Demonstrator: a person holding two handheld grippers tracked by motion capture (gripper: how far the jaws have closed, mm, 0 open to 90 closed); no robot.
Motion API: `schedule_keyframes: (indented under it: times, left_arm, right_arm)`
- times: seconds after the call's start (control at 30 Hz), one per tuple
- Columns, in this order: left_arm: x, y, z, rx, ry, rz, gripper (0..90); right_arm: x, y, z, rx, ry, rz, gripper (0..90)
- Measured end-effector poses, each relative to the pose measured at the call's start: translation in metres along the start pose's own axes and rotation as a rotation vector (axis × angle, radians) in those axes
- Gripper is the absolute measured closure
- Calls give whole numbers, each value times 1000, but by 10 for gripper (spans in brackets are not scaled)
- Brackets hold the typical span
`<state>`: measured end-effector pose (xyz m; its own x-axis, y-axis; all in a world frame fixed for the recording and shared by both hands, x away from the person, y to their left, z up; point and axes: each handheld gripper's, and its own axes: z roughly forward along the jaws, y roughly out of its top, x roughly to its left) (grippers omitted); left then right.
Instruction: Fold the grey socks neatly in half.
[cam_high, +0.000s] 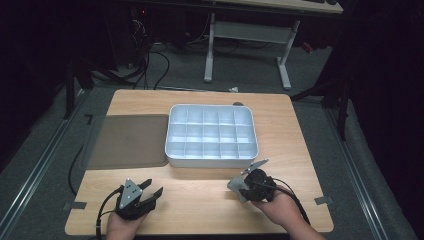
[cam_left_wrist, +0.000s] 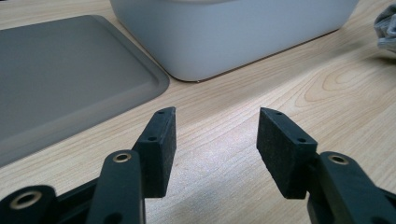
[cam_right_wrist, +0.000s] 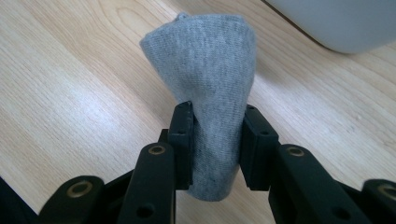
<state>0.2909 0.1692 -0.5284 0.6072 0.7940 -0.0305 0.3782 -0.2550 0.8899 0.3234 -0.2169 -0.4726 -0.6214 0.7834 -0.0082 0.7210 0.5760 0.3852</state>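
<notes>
Grey sock (cam_right_wrist: 205, 93): rolled, clamped between jaws of right gripper (cam_right_wrist: 215, 140), upper end protruding past pads. Position: over wooden table (cam_high: 210, 200), near front right, just in front of white compartment tray (cam_high: 212, 131). High view: sock (cam_high: 237, 187) at tip of right gripper (cam_high: 246, 187), held in person's right hand (cam_high: 280, 205).

Left gripper (cam_left_wrist: 215, 140): jaws apart, nothing between pads, bare tabletop below. Located front left of table, aimed toward tray and grey lid (cam_high: 127, 141). Lid lies flat, left of tray, just beside it.
</notes>
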Motion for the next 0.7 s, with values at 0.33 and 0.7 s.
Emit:
schedule_keyframes:
  times: [0.33,0.7]
  left_arm:
    - [0,2,-2,-11,-6,2,460]
    - [0,3,-4,-26,-12,2,453]
  right_arm:
    - [-12,0,-13,35,-11,9,698]
    - [-26,9,-35,29,-30,21,698]
